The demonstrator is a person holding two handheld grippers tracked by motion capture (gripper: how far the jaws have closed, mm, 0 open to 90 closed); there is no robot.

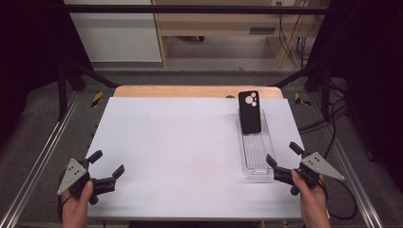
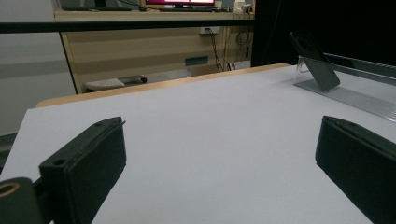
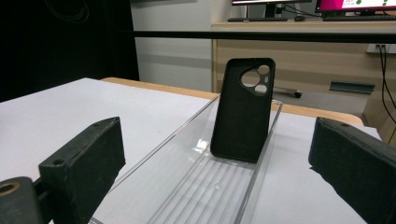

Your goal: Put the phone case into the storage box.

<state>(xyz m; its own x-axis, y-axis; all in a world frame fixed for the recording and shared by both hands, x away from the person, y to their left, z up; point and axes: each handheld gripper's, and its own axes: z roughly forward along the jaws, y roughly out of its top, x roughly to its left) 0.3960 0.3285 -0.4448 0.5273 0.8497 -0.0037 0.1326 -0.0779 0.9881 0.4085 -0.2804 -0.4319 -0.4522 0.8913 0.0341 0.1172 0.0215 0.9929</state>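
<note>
Black rubbery phone case (image 1: 249,112) stands propped upright at the far end of a long clear plastic tray (image 1: 256,164), leaning on its back wall (probably so it can be gripped by its edges). Tray sits on the right side of the white table (image 1: 180,152). Right gripper (image 1: 283,161) hovers at the tray's near end, jaws spread wide, touching nothing, aimed along the tray at the case. Left gripper (image 1: 107,164) rests low at the near-left, jaws also wide apart, empty, well apart from the tray.
</note>
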